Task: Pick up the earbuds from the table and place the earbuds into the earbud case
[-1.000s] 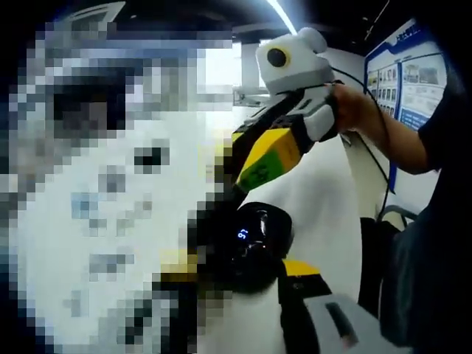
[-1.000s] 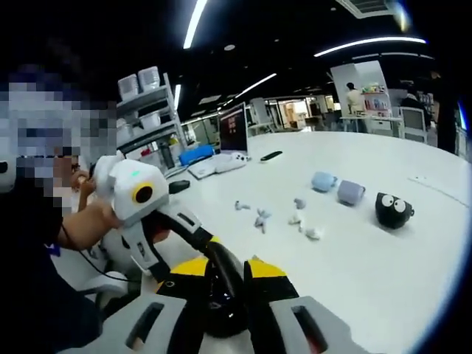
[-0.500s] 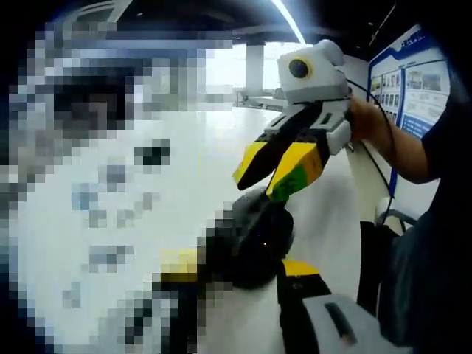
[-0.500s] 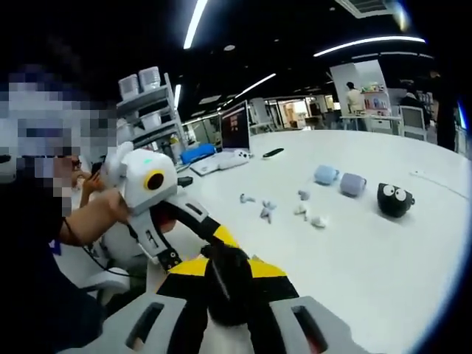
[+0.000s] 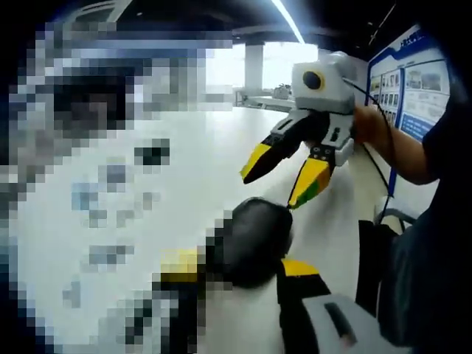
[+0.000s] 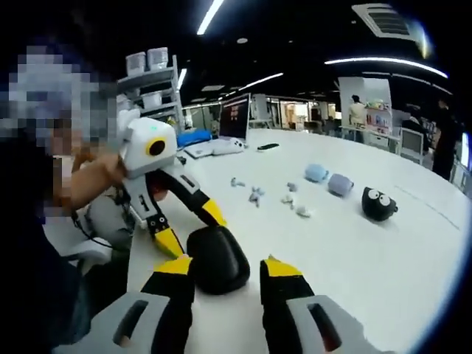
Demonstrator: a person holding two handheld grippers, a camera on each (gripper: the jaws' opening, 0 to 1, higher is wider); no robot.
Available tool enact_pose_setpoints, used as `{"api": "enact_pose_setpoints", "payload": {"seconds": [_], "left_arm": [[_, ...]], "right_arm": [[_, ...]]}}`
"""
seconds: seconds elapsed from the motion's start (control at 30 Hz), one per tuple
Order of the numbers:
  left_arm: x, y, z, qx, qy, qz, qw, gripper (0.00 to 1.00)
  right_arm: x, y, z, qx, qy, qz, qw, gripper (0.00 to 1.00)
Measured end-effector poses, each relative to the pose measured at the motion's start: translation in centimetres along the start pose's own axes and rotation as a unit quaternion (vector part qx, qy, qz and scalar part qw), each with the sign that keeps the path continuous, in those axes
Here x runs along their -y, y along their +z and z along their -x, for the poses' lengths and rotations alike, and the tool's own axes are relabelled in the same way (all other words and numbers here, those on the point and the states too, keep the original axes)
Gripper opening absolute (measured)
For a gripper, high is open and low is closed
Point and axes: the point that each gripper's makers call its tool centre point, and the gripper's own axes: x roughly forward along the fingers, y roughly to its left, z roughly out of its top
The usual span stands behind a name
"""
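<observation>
In the left gripper view, the black earbud case [image 5: 251,240] sits shut between the left gripper [image 5: 240,269]'s yellow-tipped fingers [image 5: 299,267], which pinch it from both sides; the nearer finger is partly lost in blur. Beyond it, the right gripper [image 5: 286,177] hangs just above the case with its fingers spread and clear of it, held by a hand [image 5: 371,125]. Half a second ago those fingers were down against the case; a second ago the case stood open with a lit display, and now its lid is closed.

In the right gripper view, the earbud case [image 6: 216,258] lies between the right gripper [image 6: 225,269]'s own fingers [image 6: 174,267], which stand wide apart; whether they touch it I cannot tell. The left gripper [image 6: 190,228] reaches in from the left, its fingertips at the case's far edge. Earlier, the right fingers stood closer about the case. Farther off on the white bench [image 6: 369,258] lie scattered earbuds [image 6: 256,195], two pale cases [image 6: 328,179] and a black case with eyes [image 6: 378,203].
</observation>
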Motion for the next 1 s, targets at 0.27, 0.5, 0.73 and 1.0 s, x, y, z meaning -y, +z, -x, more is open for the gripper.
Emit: {"api": "enact_pose_setpoints", "payload": {"seconds": [0.27, 0.5, 0.73, 1.0], "left_arm": [[0.1, 0.1, 0.0, -0.002, -0.014, -0.011, 0.9998, 0.43], [0.0, 0.2, 0.1, 0.006, -0.031, -0.007, 0.9995, 0.45], [-0.3, 0.5, -0.3, 0.018, -0.040, -0.010, 0.9990, 0.44], [-0.4, 1.0, -1.0, 0.038, -0.051, -0.003, 0.9980, 0.43]], "right_arm": [[-0.1, -1.5, -0.8, -0.021, -0.007, 0.020, 0.9995, 0.41], [-0.2, -1.0, -1.2, -0.002, -0.008, 0.024, 0.9997, 0.41], [-0.2, -1.4, -1.8, -0.003, -0.012, 0.027, 0.9996, 0.39], [-0.1, -1.5, -2.2, 0.003, -0.008, 0.026, 0.9996, 0.37]]}}
